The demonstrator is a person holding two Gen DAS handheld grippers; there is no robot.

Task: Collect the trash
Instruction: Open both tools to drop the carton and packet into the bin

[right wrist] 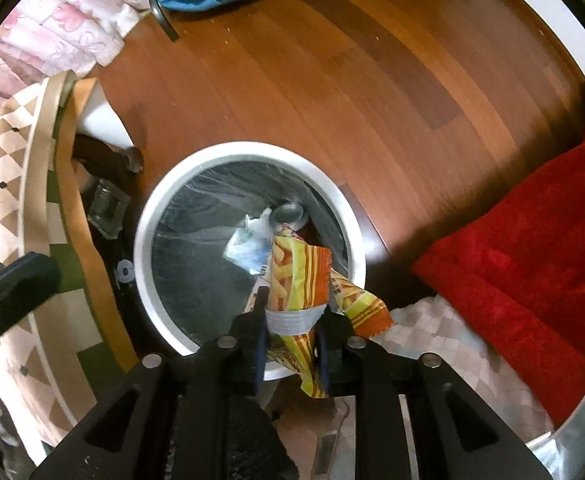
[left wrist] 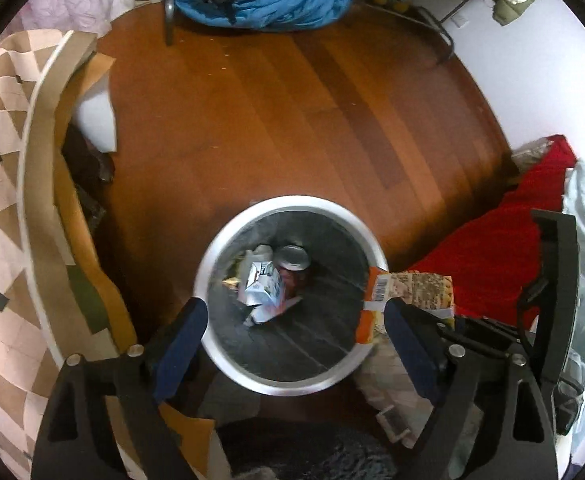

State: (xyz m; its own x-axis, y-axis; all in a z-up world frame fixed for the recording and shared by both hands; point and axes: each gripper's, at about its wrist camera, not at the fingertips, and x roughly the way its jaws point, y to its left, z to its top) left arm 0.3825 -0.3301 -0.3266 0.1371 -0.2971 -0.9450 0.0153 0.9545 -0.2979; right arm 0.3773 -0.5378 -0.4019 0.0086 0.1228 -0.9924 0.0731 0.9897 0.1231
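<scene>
The white-rimmed trash bin on the wooden floor holds a drink can and a small carton. The right gripper pinches a fries-printed snack wrapper over the bin's rim; its barcode shows, text unreadable. The left gripper hangs wide open, empty. A red blanket lies beside the bin.

The snack wrapper covers part of the bin's contents; beneath it the can shows only its top. The wrapper's print is unreadable.
</scene>
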